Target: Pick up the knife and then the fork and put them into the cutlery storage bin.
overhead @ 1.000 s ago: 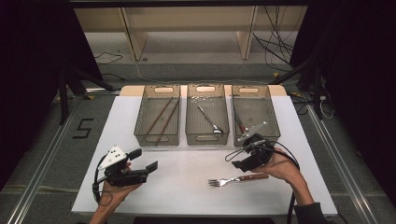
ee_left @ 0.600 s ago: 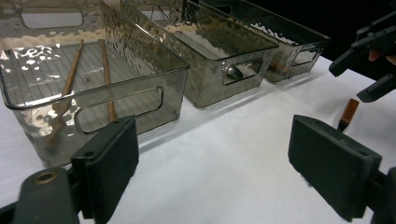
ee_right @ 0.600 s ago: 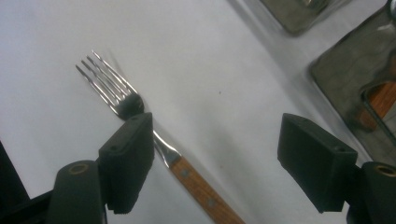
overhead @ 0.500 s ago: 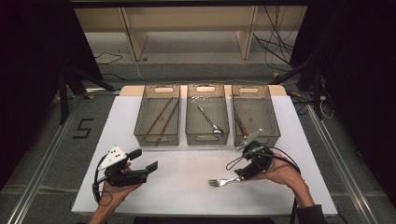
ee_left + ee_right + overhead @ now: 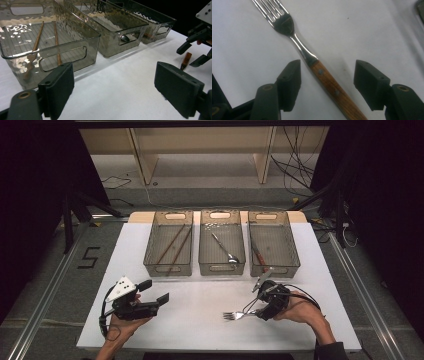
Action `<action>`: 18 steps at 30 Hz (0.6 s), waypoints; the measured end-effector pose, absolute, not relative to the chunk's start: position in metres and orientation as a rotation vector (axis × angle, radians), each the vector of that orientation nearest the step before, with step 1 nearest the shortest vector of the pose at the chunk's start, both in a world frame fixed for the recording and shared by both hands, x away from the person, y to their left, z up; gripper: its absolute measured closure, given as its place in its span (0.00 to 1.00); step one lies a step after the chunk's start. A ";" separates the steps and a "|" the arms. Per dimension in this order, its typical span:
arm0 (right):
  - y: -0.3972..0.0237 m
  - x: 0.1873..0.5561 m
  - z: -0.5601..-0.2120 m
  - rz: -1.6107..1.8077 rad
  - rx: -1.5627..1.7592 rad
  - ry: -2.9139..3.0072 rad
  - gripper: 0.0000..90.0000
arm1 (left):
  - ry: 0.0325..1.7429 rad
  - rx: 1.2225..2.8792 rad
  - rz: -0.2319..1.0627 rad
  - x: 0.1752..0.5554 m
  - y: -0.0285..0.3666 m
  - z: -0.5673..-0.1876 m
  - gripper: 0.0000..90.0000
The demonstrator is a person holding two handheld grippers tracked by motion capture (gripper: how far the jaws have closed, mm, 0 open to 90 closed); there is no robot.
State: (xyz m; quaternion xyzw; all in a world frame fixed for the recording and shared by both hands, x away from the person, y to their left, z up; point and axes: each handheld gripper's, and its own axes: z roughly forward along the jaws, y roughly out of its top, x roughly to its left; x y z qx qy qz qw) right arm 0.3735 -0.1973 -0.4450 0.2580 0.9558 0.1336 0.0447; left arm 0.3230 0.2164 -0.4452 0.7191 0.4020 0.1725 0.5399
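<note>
A fork point(image 5: 312, 58) with a wooden handle lies flat on the white desk point(image 5: 200, 320), near the front and over on the right side. The right gripper point(image 5: 262, 306) hangs right over it. Its two black fingers point(image 5: 290, 82) stand one on each side of the handle, close to where the wood meets the shiny metal. They have just been closing in on the handle, but there is a gap on both sides and they do not touch the wood yet, so the fork is not held.

The left gripper point(image 5: 155, 292) rests in the other hand near the front left of the desk. Its fingers point(image 5: 58, 87) are wide apart and hold nothing (it looks like it is just waiting).

At the back of the desk stand three see-through bins in a row. The left bin point(image 5: 169, 267) has two brown chopsticks point(image 5: 172, 245) in it. The middle bin point(image 5: 221, 267) has a spoon point(image 5: 225, 249). The right bin point(image 5: 274, 267) has one thing with a reddish-brown handle point(image 5: 257, 255) lying along its left wall; I cannot tell what kind of thing it is.

It looks like a sorting job, with each kind of thing going into its own bin. The chopsticks, the spoon and the brown-handled thing are already put away. The fork is the last loose thing on the desk. What is left, I think, is to squeeze the handle tight, lift the fork, carry it to a bin (likely the right one, where the handle looks alike) and let it go.
</note>
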 end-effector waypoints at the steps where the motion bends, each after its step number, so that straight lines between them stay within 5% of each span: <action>1: -0.197 0.373 -0.446 0.394 0.780 2.927 0.46 | 0.955 1.710 0.410 0.323 0.216 -0.445 0.17; 18: -0.187 0.369 -0.454 0.243 0.672 2.959 0.69 | 0.955 1.710 0.410 0.323 0.216 -0.445 0.17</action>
